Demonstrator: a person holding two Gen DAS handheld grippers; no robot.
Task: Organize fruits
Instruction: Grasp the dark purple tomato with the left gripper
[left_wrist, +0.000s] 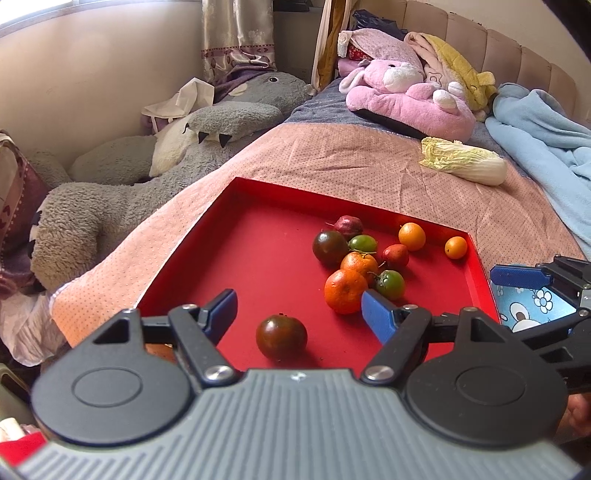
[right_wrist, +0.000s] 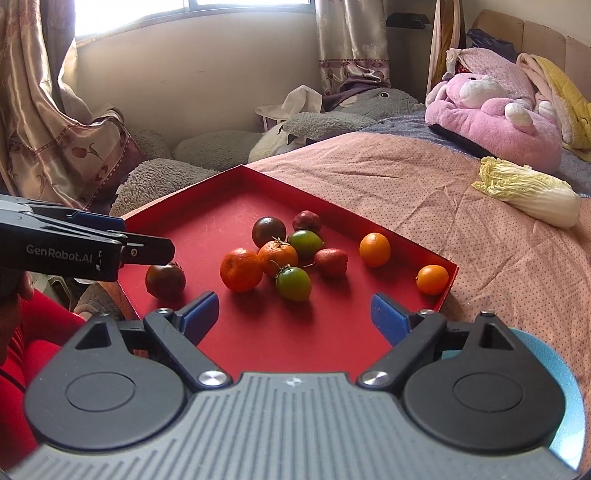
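A red tray (left_wrist: 258, 258) (right_wrist: 221, 229) lies on the bed with several fruits in it. A dark tomato (left_wrist: 282, 336) (right_wrist: 165, 280) sits apart at the near side. A cluster holds two oranges (left_wrist: 345, 291) (right_wrist: 241, 269), a second dark tomato (left_wrist: 330, 247), green tomatoes (left_wrist: 390, 283) (right_wrist: 293, 283) and small red fruits (left_wrist: 395, 256). Two small orange fruits (left_wrist: 412, 236) (left_wrist: 455, 247) lie near the far right corner. My left gripper (left_wrist: 299, 314) is open, hovering over the near dark tomato. My right gripper (right_wrist: 295, 319) is open and empty above the tray's near edge.
A napa cabbage (left_wrist: 465, 160) (right_wrist: 528, 197) lies on the pink bedspread beyond the tray. A blue patterned plate (left_wrist: 532, 306) (right_wrist: 565, 387) sits right of the tray. Pink plush (left_wrist: 410, 99) and blue blanket (left_wrist: 546, 140) are at the back. A grey plush (left_wrist: 129, 192) lies left.
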